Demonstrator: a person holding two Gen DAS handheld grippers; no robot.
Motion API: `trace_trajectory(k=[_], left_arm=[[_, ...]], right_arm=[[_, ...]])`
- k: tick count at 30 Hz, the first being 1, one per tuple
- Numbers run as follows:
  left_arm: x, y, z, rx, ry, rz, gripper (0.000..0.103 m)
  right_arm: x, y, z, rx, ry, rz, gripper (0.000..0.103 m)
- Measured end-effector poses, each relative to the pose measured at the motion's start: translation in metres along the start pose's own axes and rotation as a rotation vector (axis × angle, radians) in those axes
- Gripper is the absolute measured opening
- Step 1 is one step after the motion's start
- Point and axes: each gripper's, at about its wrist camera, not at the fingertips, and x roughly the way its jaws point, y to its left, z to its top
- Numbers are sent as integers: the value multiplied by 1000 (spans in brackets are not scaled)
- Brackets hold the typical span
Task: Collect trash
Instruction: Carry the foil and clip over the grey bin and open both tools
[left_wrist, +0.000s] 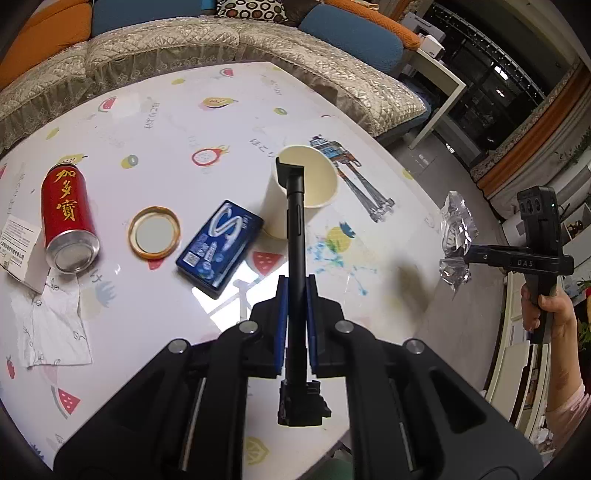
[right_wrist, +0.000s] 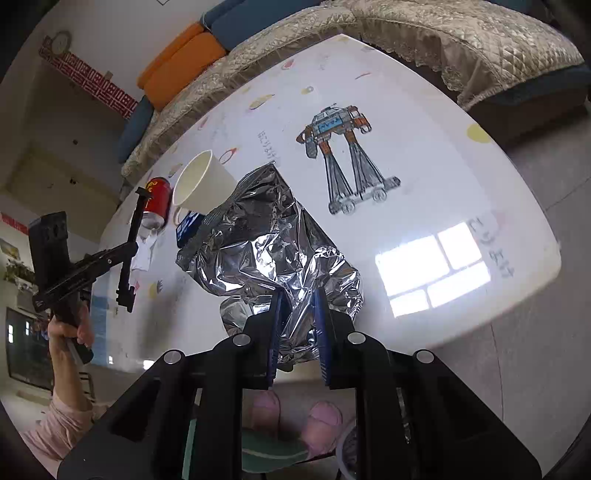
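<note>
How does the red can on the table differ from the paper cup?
The red can lies tipped on its side; the paper cup stands upright. The can is red metal with gold writing; the cup is plain white paper. Both rest on the table, ungripped.

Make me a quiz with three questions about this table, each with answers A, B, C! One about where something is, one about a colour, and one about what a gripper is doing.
1. Where does the yellow ring lid lie?
A. Between the can and the blue box
B. Inside the paper cup
C. On the sofa

2. What colour is the can?
A. Green
B. Red
C. White

3. What is the right gripper doing?
A. Standing open with nothing in it
B. Squeezing the paper cup
C. Pinching crumpled silver foil

Answers:
1 A: the lid lies on the table with the can on one side and the blue box on the other.
2 B: its side is red with gold letters.
3 C: the silver foil sits pressed between its pads.
</note>
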Motion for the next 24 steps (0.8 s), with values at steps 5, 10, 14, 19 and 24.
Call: trace_trajectory(k=[5,10,14,19,24], left_arm=[[-11,-53,-20,62,10,-35,7],[-2,-122,-52,147,51,-93,7],[29,-182,-86,199,121,-190,7],[92,-240,-135,226,260,-282,7],[169,-269,-190,209,453,-294,7]], right_arm=[[-32,-21,-57,60,-8,37,18],[-61,-47,-125,133,-29,58,18],[-71,-75,-179,212,-27,59,18],[-60,-122,-241,350,15,43,18],[-23,-159,-290,464,102,32,18]])
